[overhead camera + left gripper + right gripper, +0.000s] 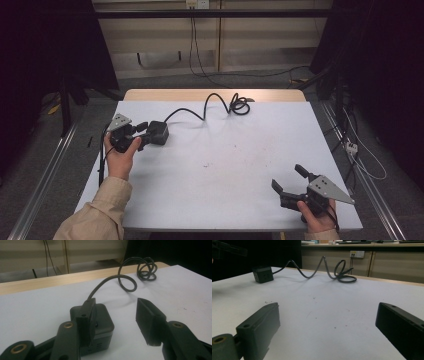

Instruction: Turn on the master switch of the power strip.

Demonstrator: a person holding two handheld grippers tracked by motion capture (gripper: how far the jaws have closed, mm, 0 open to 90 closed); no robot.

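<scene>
A black cube-shaped power adapter [159, 132] sits on the white table [225, 165] at the left, with a black cable [210, 102] running from it in loops to the far edge. My left gripper [146, 134] is at the cube's near side. In the left gripper view, one jaw lies against the front of the cube [102, 320], while the other stands apart to its right over bare table, so my left gripper [116, 312] is open. My right gripper [286, 176] rests at the near right, open with nothing between its jaws, and the cube [263, 275] shows far off.
The cable's coil [240, 106] lies near the table's far wooden edge [215, 94]. Beyond the table are a wall socket [196, 4], floor cables [360, 155] at the right, and a metal rail [45, 175] at the left.
</scene>
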